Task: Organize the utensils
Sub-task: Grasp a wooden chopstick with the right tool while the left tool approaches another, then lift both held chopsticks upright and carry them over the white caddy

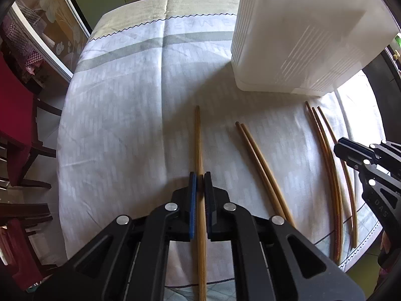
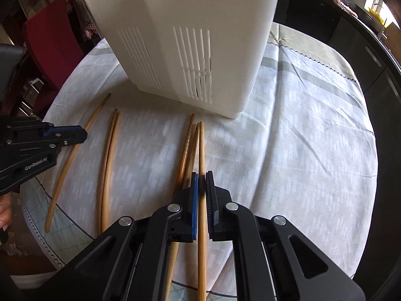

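Chopsticks lie side by side on the clothed table, in front of a white slotted holder. Left gripper is clamped on a single chopstick at the left end of the row. Right gripper is clamped on the rightmost chopstick, which touches two neighbours. One loose pair lies between.

Left gripper: we see black angular linkage arms, round silver pivot screws, a blue pad on one finger.
Right gripper: we see the same black build, silver screws, blue pad.
Markings: white "GenRobot.AI" lettering on the left gripper's side.
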A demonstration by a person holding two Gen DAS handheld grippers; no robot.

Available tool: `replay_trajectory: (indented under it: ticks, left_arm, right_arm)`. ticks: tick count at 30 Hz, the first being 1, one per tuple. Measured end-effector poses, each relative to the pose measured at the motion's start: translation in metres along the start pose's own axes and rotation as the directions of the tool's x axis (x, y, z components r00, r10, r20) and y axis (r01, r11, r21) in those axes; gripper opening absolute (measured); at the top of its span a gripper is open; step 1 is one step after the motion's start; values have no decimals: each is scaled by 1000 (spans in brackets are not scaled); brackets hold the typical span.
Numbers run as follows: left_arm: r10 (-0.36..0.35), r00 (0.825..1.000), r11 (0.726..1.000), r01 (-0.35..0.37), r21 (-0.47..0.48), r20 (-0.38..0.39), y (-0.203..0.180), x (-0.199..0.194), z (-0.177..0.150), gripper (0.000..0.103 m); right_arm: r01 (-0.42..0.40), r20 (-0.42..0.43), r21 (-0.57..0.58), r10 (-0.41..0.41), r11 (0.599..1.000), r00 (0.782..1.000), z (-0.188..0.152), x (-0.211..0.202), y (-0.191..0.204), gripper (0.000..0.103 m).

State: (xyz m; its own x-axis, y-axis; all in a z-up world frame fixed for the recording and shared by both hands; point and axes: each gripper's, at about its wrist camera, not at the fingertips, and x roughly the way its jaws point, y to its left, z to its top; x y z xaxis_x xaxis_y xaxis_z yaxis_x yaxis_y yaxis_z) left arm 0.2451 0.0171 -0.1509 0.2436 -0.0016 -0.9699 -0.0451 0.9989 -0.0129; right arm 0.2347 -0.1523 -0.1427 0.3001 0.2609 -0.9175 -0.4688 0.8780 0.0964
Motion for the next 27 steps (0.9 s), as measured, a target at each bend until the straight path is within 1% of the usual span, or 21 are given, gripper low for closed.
replay_trajectory:
  ticks: [2,4,7,9,12,14,18,21,23,27]
  left_arm:
    - [-10,1000,1000,10,0,17,3,-4,-2,6]
    - [-16,998,1000,16,10,55,5,-15,-5,6]
    - [-37,992,999,36,7,121,10,-42,-9,6]
    - [-48,984,999,47,12,170,12,-63,-13,6]
    - [-55,966,998,50,27,253,11,-95,-24,6]
    - [-68,953,998,60,37,294,9,-114,-32,6]
    - [-86,929,996,69,61,360,5,-143,-47,6]
    - [-89,913,995,61,81,398,0,-159,-56,6]
    - [-93,909,994,61,92,407,-3,-165,-59,6]
    - [-108,905,992,70,106,411,-9,-167,-58,6]
  right_arm:
    - [-30,30,12,30,999,999,-2,-15,-5,7]
    - [-59,76,20,57,998,995,-6,-37,-9,7]
    - [-93,161,24,88,995,983,-13,-77,-19,7]
    - [-113,217,26,105,993,971,-19,-106,-23,7]
    - [-123,284,20,113,992,952,-26,-142,-32,7]
    - [-127,315,18,114,992,942,-33,-160,-34,7]
    - [-120,347,10,109,993,931,-48,-186,-36,7]
    - [-116,365,2,107,993,925,-55,-197,-31,7]
    - [-113,374,-2,105,994,922,-55,-200,-30,7]
    - [-111,390,-8,106,994,915,-54,-201,-32,7]
